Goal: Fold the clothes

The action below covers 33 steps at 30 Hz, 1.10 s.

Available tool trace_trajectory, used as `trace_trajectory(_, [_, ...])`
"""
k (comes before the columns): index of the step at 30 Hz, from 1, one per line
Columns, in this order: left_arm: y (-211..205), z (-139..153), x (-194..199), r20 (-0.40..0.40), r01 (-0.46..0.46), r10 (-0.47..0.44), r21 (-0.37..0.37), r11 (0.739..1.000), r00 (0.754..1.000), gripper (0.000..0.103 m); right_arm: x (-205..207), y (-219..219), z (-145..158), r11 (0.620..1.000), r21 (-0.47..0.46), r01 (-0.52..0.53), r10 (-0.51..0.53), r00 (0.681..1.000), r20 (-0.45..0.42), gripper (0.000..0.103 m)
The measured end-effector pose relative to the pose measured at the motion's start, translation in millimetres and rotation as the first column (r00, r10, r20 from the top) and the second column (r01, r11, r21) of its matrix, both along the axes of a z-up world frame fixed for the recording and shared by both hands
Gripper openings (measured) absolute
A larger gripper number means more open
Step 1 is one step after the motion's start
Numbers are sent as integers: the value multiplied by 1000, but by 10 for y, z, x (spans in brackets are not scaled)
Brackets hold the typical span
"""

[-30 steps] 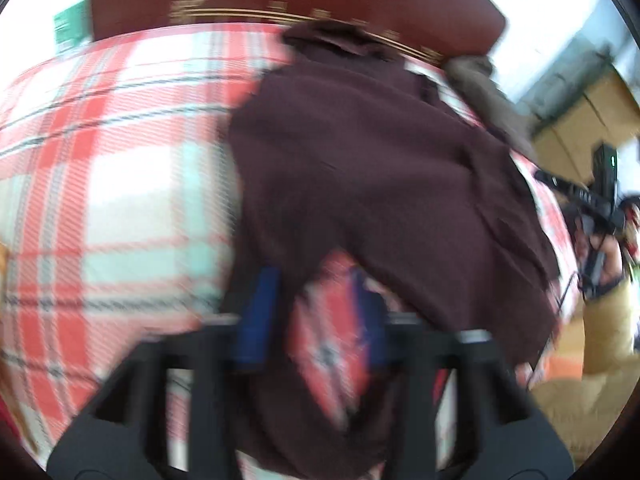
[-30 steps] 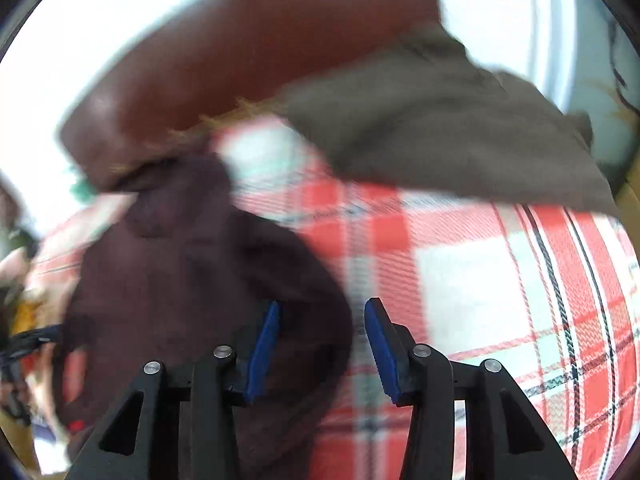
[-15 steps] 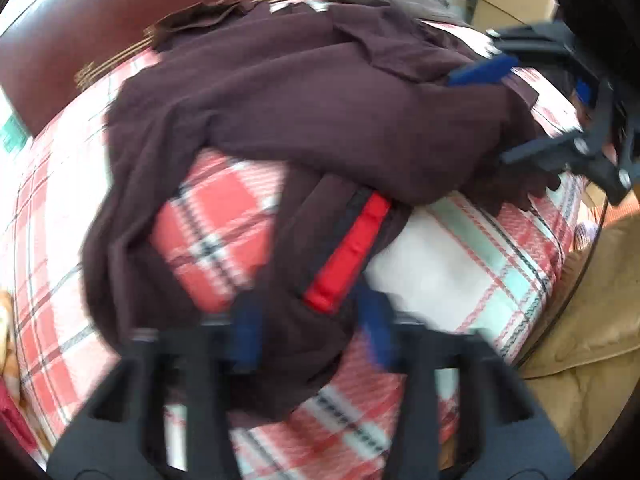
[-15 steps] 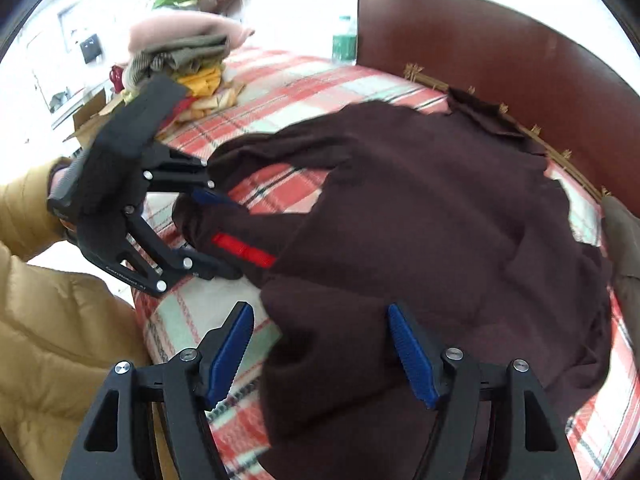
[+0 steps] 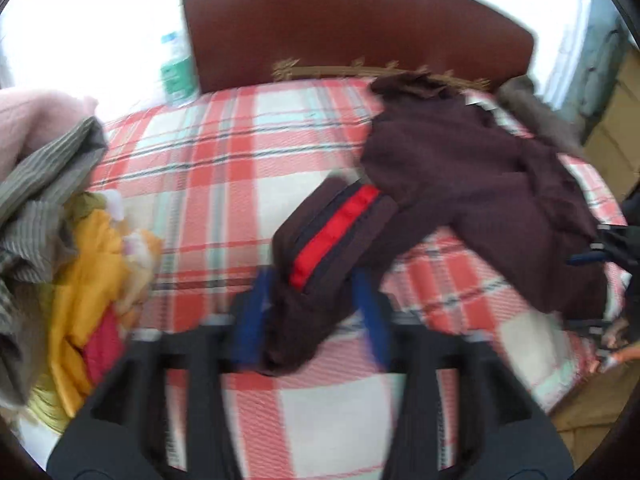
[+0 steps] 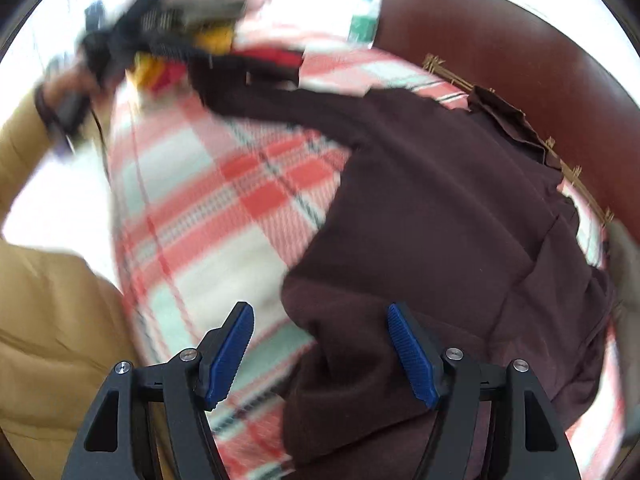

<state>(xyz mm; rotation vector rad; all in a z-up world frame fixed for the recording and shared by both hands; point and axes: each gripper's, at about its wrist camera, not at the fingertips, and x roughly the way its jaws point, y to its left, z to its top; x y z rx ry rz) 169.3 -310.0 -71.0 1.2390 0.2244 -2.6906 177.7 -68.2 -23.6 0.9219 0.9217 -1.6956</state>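
Observation:
A dark maroon sweater [image 5: 472,184] lies on the red plaid bed cover [image 5: 224,184]. Its sleeve is stretched out to the left. The sleeve's cuff, with a red stripe [image 5: 332,236], sits between the blue pads of my left gripper [image 5: 312,312], whose jaws are opening. The picture is blurred, and the pads do not seem to press on the cuff. In the right wrist view my right gripper [image 6: 322,354] stands open over the sweater's hem [image 6: 360,380]. Fabric lies under its right finger. One of its blue pads [image 5: 584,258] shows at the sweater's far edge.
A pile of clothes [image 5: 60,208] in pink, grey stripes and yellow lies at the bed's left side. A dark red headboard [image 5: 352,28] stands behind, with a green-labelled bottle [image 5: 176,68] beside it. The person's tan jacket [image 6: 48,340] is close on the left, and cardboard boxes [image 5: 616,132] stand at the right.
My left gripper has pulled the striped sleeve out to the left, away from the sweater's body, and its jaws now stand wider. The right gripper has settled low over the hem.

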Motion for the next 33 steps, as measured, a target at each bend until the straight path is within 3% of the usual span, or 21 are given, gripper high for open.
trace_trajectory(1, [61,10,42,-32,34,-33,32,999,999,82,-18,-21,-64,999,31,8,-8,1000,-8,56])
trace_trajectory(2, [115,17,87,-59,75,-71,69,995,996,82,-49,-40,-124,998,58,23,-22,1000,-8,36])
trace_trajectory(3, [169,24,132,-87,117,-108,104,988,990,83,-104,-47,-142,997,59,46,-47,999,9,32])
trace_trajectory(5, [268,37,160,-125,189,-170,162,968,978,83,-281,-13,-31,993,-8,118,-117,986,120,13])
trace_trajectory(8, [390,25,159,-157,263,-229,253,931,961,83,-519,79,307,960,-189,207,-138,935,327,12])
trace_trajectory(10, [417,17,158,-183,298,-249,325,898,951,83,-580,91,528,923,-303,238,-91,899,429,12])
trace_trajectory(14, [316,4,195,-249,340,-250,445,828,936,83,-515,-65,785,852,-475,221,78,844,531,12])
trace_trajectory(16, [269,-25,243,-263,333,-231,465,820,937,83,-440,-271,652,869,-448,211,71,842,534,15])
trace_trajectory(18, [251,-102,277,-236,306,-217,468,829,947,83,-373,-491,353,916,-354,189,42,833,552,21])
trace_trajectory(19, [249,-143,289,-217,291,-211,465,836,953,83,-338,-538,235,934,-311,177,22,840,543,31])
trace_trajectory(21, [284,-225,298,-175,270,-212,461,845,962,83,-293,-518,111,947,-273,169,-2,852,523,38])
trace_trajectory(23, [372,-300,286,-142,274,-235,459,845,962,83,-316,-333,163,931,-310,196,-7,855,519,45])
trace_trajectory(25, [482,-358,243,-129,301,-273,470,830,953,83,-377,-31,279,897,-355,263,-55,864,501,51])
trace_trajectory(26, [538,-381,213,-128,318,-294,481,817,947,83,-401,125,317,880,-365,304,-95,866,492,67])
trace_trajectory(27, [593,-403,181,-130,337,-315,493,802,940,84,-418,248,306,870,-358,338,-129,859,495,72])
trace_trajectory(30, [736,-468,85,-127,374,-364,519,769,923,86,-453,569,211,848,-317,426,-219,824,522,74])
trace_trajectory(33, [847,-532,-29,-106,370,-375,535,759,921,86,-454,648,70,846,-300,440,-213,797,566,74])
